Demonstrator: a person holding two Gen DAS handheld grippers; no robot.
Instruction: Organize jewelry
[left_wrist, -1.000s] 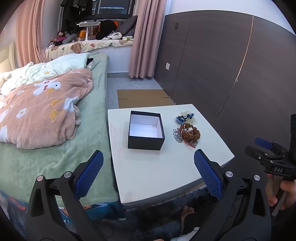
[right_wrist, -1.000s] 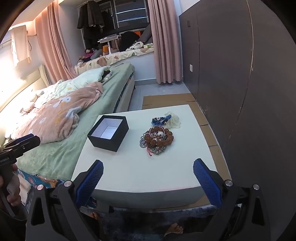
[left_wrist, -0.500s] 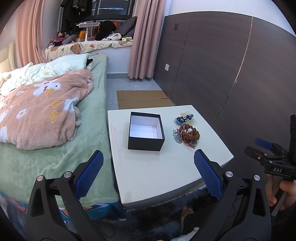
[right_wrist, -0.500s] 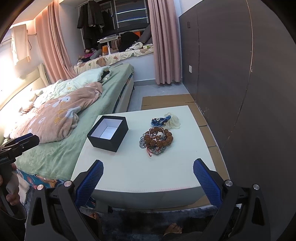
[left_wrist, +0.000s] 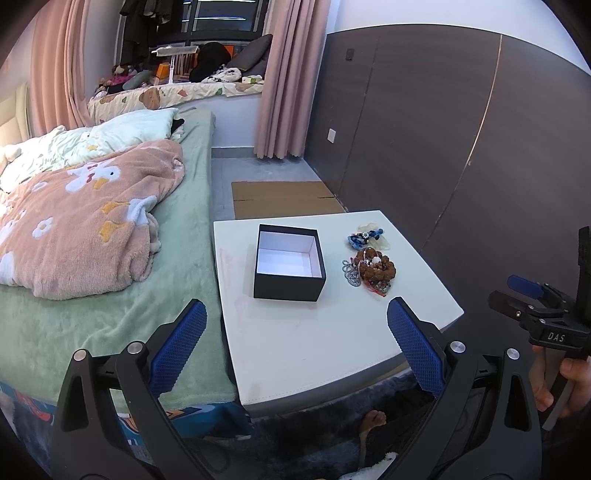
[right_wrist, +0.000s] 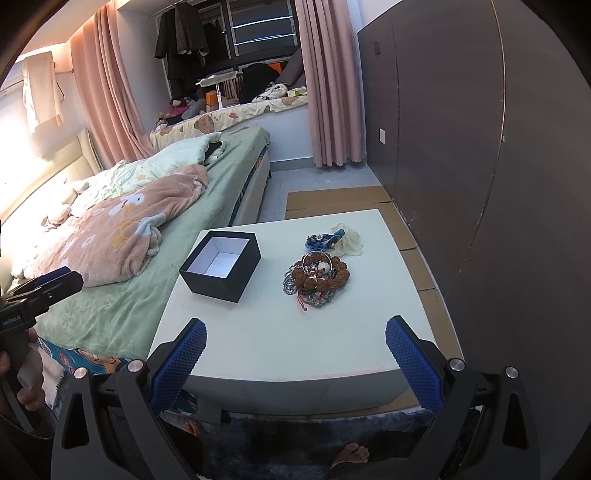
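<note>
Both hand-held grippers, left (left_wrist: 295, 343) and right (right_wrist: 293, 350), held apart, empty, short of bench (right_wrist: 280, 343). Tangled jewelry pile (right_wrist: 317, 274) lies beside open black box (right_wrist: 221, 266). Risk: several pieces dragged together, dropped.

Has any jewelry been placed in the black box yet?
No: the black box shows only its bare white lining, and the jewelry pile lies beside it on the white table.

A white table (left_wrist: 325, 343) stands just beside the bed (left_wrist: 110, 317). On it sit an open black box (left_wrist: 290, 264) with a white inside, a heap of brown beads and chains (left_wrist: 371, 271), and, farther back, a blue bracelet (left_wrist: 364, 237) touching a pale cloth (right_wrist: 349, 240).
</note>
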